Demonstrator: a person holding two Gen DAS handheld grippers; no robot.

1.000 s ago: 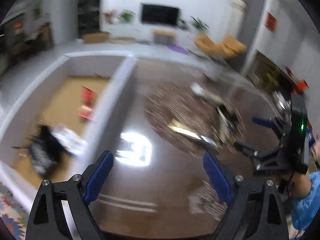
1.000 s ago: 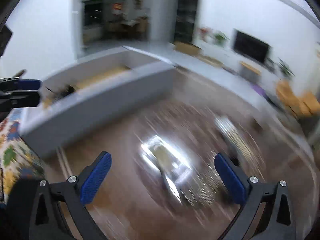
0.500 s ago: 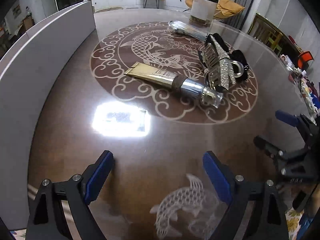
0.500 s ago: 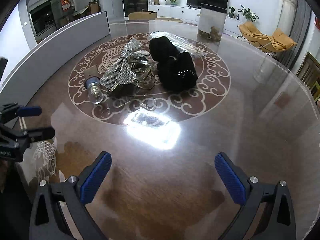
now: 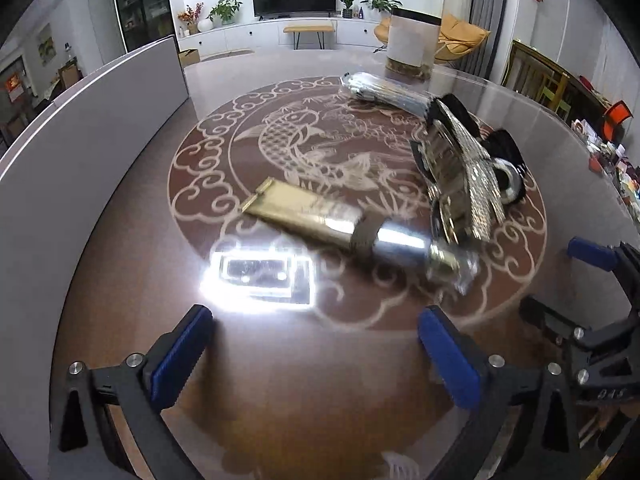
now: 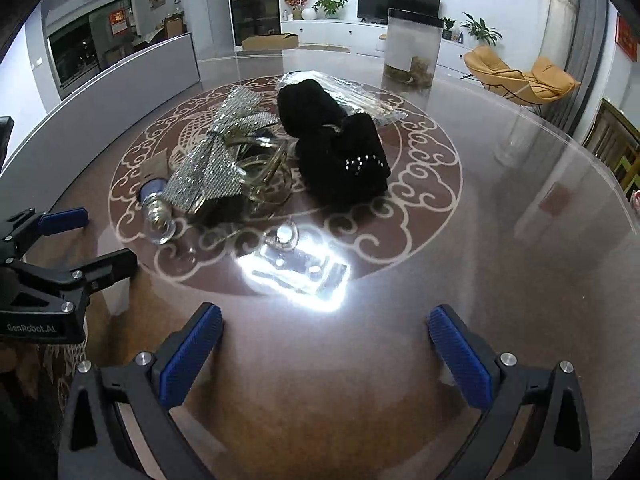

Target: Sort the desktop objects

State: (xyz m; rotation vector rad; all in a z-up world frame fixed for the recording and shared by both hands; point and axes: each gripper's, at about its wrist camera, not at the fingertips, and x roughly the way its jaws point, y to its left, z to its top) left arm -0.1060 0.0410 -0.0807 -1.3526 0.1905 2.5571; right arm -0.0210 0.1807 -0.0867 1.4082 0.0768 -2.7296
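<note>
A gold tube (image 5: pixel 312 216) with a silver cap lies on the round glass table (image 5: pixel 280 400); its cap end shows in the right wrist view (image 6: pixel 158 216). A sparkly silver bow (image 5: pixel 468 168) (image 6: pixel 216 164) lies by it with gold rings (image 6: pixel 264 172). A black fabric item (image 6: pixel 340 148) and a clear plastic packet (image 5: pixel 384 90) lie behind. My left gripper (image 5: pixel 316 356) is open and empty, short of the tube; it also shows in the right wrist view (image 6: pixel 86 236). My right gripper (image 6: pixel 324 356) is open and empty near the front; it also shows in the left wrist view (image 5: pixel 560 284).
A grey box wall (image 5: pixel 88 128) curves along the table's left side. A tall clear container (image 6: pixel 412 48) stands at the far edge. A ceiling light glares off the glass (image 6: pixel 296 272). Chairs and furniture stand beyond the table.
Both cameras have swung from the grey box toward the table's objects and moved a little closer. Both grippers stayed open and empty.
</note>
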